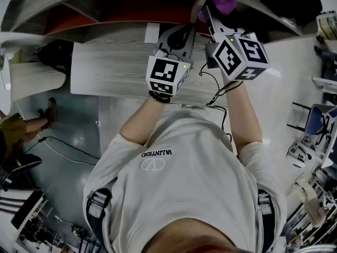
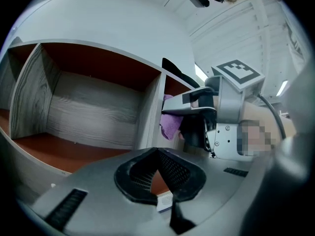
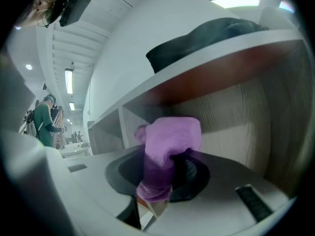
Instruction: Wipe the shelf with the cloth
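The big shelf unit [image 1: 121, 73] of grey wood-grain panels with reddish-brown boards stands right in front of the person, who wears a white T-shirt [image 1: 184, 188]. A dark, bunched thing [image 3: 206, 38] lies on top of the unit, at about twelve o'clock from the right claw. An upright grey divider [image 2: 150, 112] splits the wide compartment from the narrower one at its three o'clock side.

Both arms are raised to the shelf front. The left gripper [image 1: 181, 33] hangs just outside the wide compartment; in the left gripper view its jaws [image 2: 157, 154] meet at the tips with nothing between them. At two o'clock from it, the right gripper [image 2: 170, 109] reaches into the narrower compartment, past the divider.

The right gripper [image 1: 213, 15] is clamped on the small purple fluffy cloth [image 3: 170, 144]. The cloth is pinched between the two jaws, one end hanging down at six o'clock below the pads, the bulkier end bulging out beyond the tips towards twelve o'clock, close before the compartment's wood-grain back wall [image 3: 236, 117]. From overhead the cloth [image 1: 224, 5] shows at the very tip of that claw, at one o'clock from the person's head, inside the shelf opening. I cannot tell whether it touches a board.
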The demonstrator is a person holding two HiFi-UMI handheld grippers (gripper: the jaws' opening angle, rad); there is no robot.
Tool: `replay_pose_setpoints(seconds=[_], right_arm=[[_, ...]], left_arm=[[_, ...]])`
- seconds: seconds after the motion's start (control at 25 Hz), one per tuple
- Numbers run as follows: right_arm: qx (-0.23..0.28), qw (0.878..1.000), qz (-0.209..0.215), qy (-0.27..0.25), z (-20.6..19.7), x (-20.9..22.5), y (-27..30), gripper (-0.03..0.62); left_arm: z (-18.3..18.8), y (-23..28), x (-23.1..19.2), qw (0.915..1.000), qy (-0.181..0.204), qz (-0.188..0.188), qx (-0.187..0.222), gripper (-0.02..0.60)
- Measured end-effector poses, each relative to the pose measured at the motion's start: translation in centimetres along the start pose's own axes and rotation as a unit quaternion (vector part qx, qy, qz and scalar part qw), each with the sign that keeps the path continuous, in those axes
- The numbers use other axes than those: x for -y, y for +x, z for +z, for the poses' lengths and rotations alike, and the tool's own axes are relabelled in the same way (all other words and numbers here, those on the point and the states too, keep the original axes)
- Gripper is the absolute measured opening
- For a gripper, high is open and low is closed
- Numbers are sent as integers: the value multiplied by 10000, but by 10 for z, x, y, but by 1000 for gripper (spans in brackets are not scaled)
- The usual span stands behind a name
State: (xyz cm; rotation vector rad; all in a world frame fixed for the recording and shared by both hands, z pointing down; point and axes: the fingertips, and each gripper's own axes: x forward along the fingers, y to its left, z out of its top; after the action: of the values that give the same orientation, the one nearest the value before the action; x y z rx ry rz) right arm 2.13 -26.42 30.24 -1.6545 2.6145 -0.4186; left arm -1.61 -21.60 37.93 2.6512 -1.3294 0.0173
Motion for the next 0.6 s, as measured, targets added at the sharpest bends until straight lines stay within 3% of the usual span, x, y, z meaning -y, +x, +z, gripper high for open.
replay_pose_setpoints(seconds=[0.6], right_arm=[[-330, 9994, 10, -54, -43, 7, 6, 103]], left_arm=[[-9, 4, -8, 9999, -85, 145, -27, 2]])
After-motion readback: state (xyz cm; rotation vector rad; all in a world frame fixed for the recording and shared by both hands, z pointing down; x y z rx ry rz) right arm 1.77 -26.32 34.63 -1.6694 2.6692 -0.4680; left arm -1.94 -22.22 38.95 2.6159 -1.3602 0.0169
